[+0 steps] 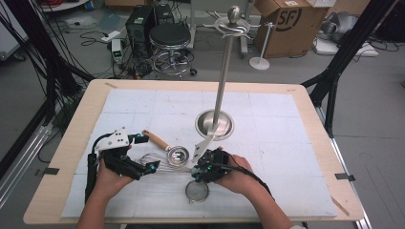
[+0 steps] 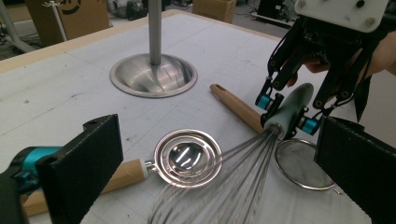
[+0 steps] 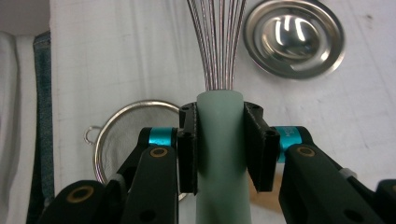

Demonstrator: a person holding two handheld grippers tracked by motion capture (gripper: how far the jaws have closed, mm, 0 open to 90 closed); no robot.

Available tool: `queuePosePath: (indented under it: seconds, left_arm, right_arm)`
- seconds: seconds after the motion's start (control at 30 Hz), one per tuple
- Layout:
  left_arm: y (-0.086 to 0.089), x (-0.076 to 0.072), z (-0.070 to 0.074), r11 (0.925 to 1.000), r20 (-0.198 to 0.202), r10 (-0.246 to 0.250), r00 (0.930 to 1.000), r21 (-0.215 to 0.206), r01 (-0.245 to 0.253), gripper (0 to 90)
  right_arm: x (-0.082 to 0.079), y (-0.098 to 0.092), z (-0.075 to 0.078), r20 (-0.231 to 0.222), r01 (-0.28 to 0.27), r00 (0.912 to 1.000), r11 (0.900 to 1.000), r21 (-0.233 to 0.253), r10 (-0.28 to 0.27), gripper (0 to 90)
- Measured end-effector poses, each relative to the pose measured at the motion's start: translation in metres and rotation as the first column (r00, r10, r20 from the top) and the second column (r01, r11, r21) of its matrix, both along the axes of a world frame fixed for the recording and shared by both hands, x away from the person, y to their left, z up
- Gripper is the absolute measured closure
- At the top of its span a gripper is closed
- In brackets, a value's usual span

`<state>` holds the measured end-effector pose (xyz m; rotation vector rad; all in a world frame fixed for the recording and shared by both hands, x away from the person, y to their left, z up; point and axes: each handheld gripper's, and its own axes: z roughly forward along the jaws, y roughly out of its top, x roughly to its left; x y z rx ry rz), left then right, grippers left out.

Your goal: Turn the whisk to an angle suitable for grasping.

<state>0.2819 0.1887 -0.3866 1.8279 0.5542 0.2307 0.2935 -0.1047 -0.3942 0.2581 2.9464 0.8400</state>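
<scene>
A wire whisk [image 1: 165, 163] with a pale green handle [image 3: 219, 186] lies low over the white mat. My right gripper [image 3: 219, 140] is shut on that handle just behind the wires; it also appears in the high view [image 1: 197, 171] and in the left gripper view [image 2: 286, 112]. My left gripper [image 1: 146, 152] is wide open, its two jaws either side of the whisk's wire head [image 2: 247, 154] without touching it. A small steel cup spoon [image 2: 189, 156] with a wooden handle [image 2: 126, 175] lies beside the wires. A round mesh strainer [image 1: 197, 191] lies under the right gripper.
A tall steel stand [image 1: 222, 81] rises from a round dish base [image 1: 215, 125] at the mat's middle. A second wooden handle [image 2: 238, 107] runs under the whisk handle towards the strainer. Beyond the table are a stool [image 1: 170, 36] and a cardboard box [image 1: 286, 24].
</scene>
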Motion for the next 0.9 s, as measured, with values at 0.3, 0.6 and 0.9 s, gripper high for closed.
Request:
queuePosePath:
  seconds: [0.3,0.6,0.9]
  left_arm:
    - [0.001,0.0,0.001,1.0,0.002,0.001,1.0,-0.004,0.0,1.6]
    - [0.0,0.0,0.0,1.0,0.001,0.0,1.0,0.003,0.0,1.6]
    - [0.001,0.0,0.0,1.0,0.002,0.0,1.0,0.002,0.0,1.7]
  right_arm:
    - [-0.002,0.018,-0.008,-0.004,-0.052,0.9987,0.998,-0.022,0.051,69.2]
    - [0.0,0.022,-0.013,-0.031,-0.053,0.9982,0.998,-0.041,0.052,68.6]
    - [0.005,0.015,-0.005,-0.018,-0.025,0.9995,0.999,0.034,0.026,61.4]
